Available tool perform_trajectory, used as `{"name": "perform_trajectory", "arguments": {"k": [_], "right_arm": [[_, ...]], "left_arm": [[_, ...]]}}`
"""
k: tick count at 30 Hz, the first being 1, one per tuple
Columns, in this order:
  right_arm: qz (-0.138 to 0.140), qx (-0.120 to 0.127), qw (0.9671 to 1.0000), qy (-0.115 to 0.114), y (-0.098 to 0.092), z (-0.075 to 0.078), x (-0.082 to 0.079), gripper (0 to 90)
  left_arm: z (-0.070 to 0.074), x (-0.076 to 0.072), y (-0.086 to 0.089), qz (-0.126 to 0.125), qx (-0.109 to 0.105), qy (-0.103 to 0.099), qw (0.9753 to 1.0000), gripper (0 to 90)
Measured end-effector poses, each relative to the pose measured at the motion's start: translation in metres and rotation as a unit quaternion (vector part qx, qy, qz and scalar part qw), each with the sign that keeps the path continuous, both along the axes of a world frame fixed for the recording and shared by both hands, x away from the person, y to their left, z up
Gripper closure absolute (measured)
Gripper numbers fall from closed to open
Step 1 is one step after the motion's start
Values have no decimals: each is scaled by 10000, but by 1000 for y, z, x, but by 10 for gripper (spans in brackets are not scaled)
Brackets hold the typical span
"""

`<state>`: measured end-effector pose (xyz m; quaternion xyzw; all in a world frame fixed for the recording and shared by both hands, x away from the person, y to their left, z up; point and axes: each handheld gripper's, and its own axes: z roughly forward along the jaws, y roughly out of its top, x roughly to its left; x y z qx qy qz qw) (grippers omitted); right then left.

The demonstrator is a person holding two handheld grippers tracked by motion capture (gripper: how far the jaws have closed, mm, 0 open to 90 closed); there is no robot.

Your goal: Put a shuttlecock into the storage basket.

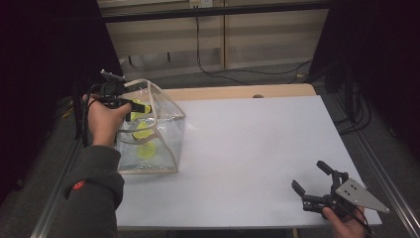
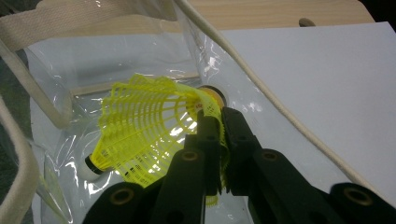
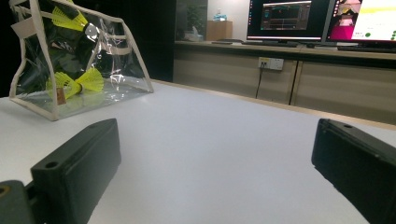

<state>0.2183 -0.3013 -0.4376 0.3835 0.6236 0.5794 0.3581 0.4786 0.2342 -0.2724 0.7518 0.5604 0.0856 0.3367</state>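
A clear plastic bag (image 1: pixel 171 124) with beige trim stands on the left of the white table (image 1: pixel 257 148). My left gripper (image 1: pixel 142 106) reaches into its open top, shut on the skirt of a yellow shuttlecock (image 2: pixel 149 119); in the left gripper view the left gripper (image 2: pixel 222 119) pinches the mesh near the cork. More yellow shuttlecocks (image 1: pixel 146 144) lie at the bag's bottom. My right gripper (image 1: pixel 312 178) rests near the table's front right corner, jaws wide open and empty. In the right gripper view the right gripper (image 3: pixel 215 163) faces the bag (image 3: pixel 121 56) and the shuttlecocks (image 3: pixel 77 81) inside.
A wooden strip (image 1: pixel 237 91) runs along the table's far edge. Cables (image 1: pixel 237 72) lie on the floor behind it. Monitors (image 3: pixel 285 18) sit on a counter beyond the table. Bare white surface spreads between the bag and the right gripper.
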Motion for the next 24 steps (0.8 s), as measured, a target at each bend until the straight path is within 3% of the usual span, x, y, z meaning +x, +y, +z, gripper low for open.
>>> {"name": "perform_trajectory", "arguments": {"k": [24], "right_arm": [[5,-1,10000,7,0,0,0,12]], "left_arm": [[-11,7,-4,-13,18,42,10000,863]]}}
